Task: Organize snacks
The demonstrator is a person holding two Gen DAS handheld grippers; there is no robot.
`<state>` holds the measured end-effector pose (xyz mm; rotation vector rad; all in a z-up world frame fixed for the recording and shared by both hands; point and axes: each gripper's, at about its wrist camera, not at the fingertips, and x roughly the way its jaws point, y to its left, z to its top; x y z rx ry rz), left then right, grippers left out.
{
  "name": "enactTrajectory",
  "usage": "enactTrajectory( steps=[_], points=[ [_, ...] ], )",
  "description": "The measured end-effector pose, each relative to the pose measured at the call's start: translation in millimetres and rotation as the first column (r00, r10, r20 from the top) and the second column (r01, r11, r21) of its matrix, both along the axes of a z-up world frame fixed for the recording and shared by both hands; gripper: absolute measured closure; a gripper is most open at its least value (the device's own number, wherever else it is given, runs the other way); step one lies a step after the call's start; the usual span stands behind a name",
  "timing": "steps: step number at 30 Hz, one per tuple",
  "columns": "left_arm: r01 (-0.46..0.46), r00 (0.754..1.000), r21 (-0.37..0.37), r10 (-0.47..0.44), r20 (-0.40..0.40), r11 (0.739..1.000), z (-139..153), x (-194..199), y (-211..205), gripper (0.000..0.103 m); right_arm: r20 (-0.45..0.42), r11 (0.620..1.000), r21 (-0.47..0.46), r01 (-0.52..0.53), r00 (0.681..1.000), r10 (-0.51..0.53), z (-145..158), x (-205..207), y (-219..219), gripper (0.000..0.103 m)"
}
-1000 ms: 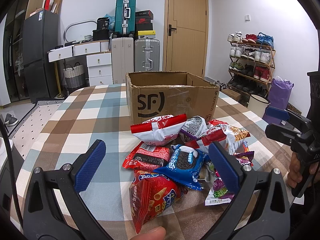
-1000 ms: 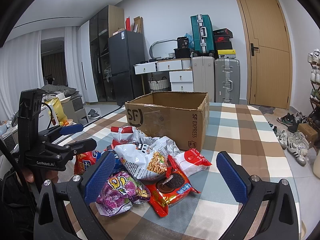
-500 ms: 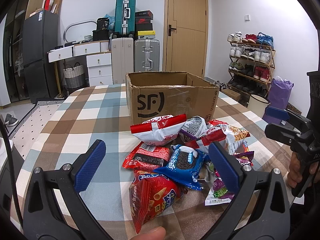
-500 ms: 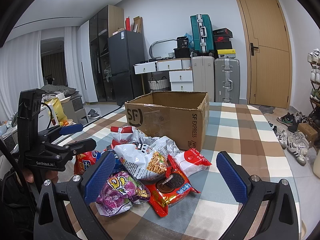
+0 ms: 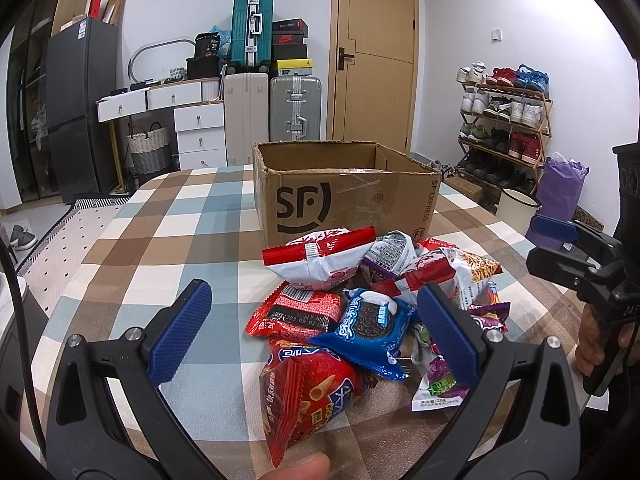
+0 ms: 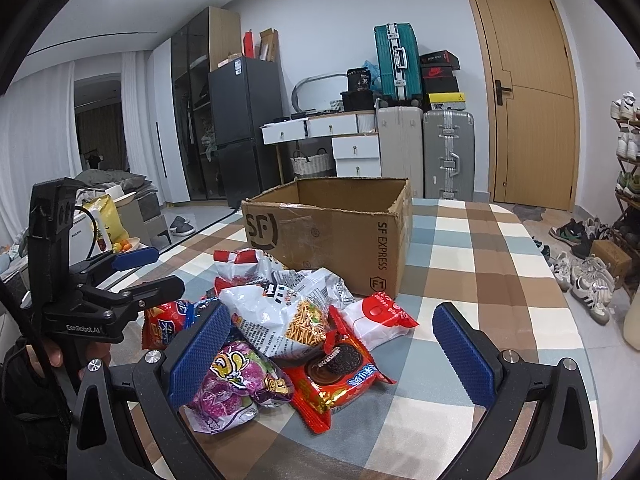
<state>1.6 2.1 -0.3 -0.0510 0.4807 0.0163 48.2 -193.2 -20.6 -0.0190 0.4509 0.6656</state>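
While both the left gripper [image 5: 314,326] and right gripper [image 6: 332,350] hover spread and empty over the snack pile [image 6: 288,320] before the cardboard box [image 6: 332,228], overlapping packets risk a double pick.

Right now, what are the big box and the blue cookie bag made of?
The box looks like brown corrugated cardboard: matte, with worn, ragged top edges, printed black letters and shiny clear tape. The blue cookie bag seems to be thin glossy plastic film: it crinkles, catches the light, and has a crimped sealed end.
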Motion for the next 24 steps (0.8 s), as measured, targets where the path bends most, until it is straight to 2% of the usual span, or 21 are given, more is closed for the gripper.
enactTrajectory(
  steps=[5,9,13,18,24],
  points=[
    [0.002,1.000,0.005,-0.002,-0.026,1.000,-1.9,2.2,2.7,0.001,-0.033,0.999,-0.016,0.028,0.999,-0.028,-2.8,7.1,-3.6,0.000],
    [0.022,0.999,0.010,-0.021,-0.048,1.000,-0.9,4.5,2.0,0.001,-0.078,0.997,-0.071,0.038,0.996,-0.043,-3.5,9.9,2.6,0.000],
    [0.028,0.997,0.007,-0.028,-0.079,1.000,-1.1,3.5,4.4,0.001,-0.144,0.998,-0.063,-0.002,0.989,-0.007,-3.9,13.5,2.6,0.000],
    [0.022,0.990,-0.007,-0.023,-0.137,1.000,-9.2,4.9,10.5,0.001,-0.175,0.996,-0.087,-0.003,0.985,-0.012,-3.8,14.8,7.3,0.000],
    [0.040,0.976,-0.034,-0.047,-0.211,0.999,-22.0,8.9,15.3,0.001,-0.238,0.995,-0.081,-0.059,0.970,0.038,-9.0,19.3,21.4,0.000]
  ],
)
